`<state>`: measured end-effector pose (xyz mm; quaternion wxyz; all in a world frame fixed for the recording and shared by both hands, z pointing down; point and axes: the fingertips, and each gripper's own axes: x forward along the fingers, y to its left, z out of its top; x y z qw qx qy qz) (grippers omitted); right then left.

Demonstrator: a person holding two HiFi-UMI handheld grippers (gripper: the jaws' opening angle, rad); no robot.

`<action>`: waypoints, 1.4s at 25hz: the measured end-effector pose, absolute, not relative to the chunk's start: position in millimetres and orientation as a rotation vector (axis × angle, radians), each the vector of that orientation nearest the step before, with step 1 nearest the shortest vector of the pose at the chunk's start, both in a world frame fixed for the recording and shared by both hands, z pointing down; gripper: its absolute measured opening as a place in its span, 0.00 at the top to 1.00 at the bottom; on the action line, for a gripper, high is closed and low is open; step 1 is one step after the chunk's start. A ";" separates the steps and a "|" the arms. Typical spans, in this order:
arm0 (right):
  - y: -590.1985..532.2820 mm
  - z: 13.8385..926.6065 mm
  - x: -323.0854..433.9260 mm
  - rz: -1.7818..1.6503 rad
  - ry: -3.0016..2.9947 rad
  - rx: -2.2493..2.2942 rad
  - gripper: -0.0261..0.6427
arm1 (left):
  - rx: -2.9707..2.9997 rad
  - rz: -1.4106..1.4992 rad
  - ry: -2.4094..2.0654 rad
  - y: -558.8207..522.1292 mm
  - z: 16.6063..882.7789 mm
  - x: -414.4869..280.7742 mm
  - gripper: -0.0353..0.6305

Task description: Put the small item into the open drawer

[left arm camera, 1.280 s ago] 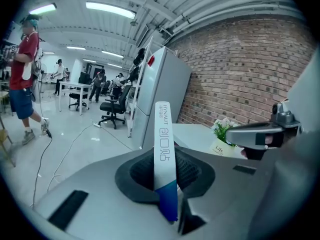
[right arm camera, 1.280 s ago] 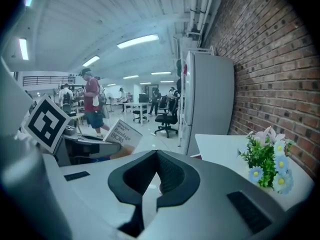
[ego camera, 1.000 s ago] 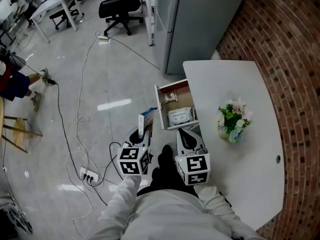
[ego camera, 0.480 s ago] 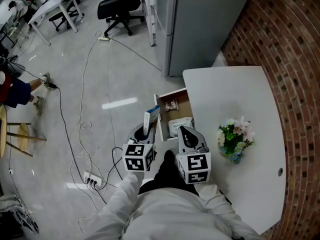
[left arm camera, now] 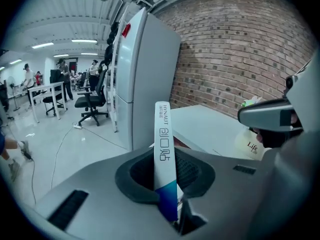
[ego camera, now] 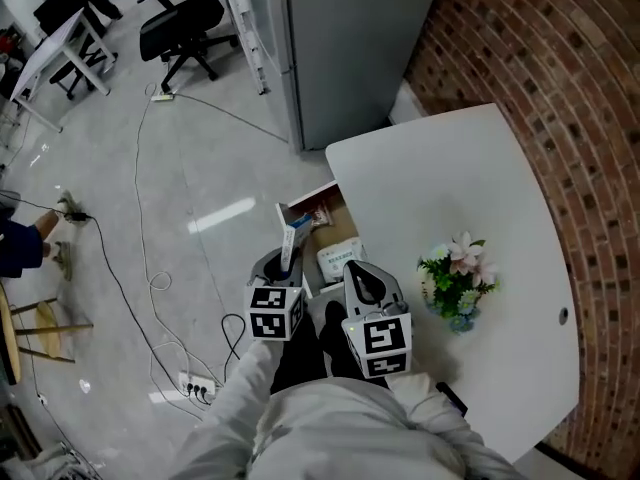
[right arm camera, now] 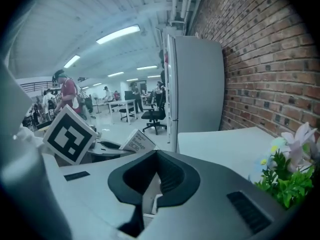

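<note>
Room: open office with a grey floor and a brick wall. White table [ego camera: 450,188] carries flowers [ego camera: 455,278], and the drawer [ego camera: 303,198] is pulled out of its side.
Change: over the last second the left gripper [ego camera: 283,266] and the box [ego camera: 290,240] have come forward, from short and left of the drawer up to its near left corner.
Meaning: the carry looks nearly done. What likely remains is a small shift right over the cavity, then lowering and letting go.
Left jaws: part-closed and clamped on the box's blue end. Most of the box sticks out past the tips, edge-on.
Box: held in the left jaws, far end over the drawer's left wall, not inside yet.
Drawer: just ahead and right of the left jaws. It already holds a white pack [ego camera: 338,258] and a snack packet [ego camera: 318,216], so free room looks tight.
Right jaws: right gripper [ego camera: 368,280] has its jaws together with nothing between them. It sits just right of the left jaws, over the drawer's near end.
Pose: both grippers are low in front of the torso, side by side and pointing forward, arms in white sleeves.
</note>
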<state>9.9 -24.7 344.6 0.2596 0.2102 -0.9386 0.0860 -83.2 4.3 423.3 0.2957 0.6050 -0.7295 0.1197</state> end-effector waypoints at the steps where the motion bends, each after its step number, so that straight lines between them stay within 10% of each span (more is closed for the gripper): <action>1: -27.5 346.6 8.5 0.245 -2.531 0.588 0.92 | 1.625 0.330 -1.916 -1.5 429.7 -85.1 0.85; 35: -41.9 458.6 20.3 0.655 -2.110 1.248 0.92 | 2.159 0.896 -1.146 -103.8 620.3 -55.6 0.85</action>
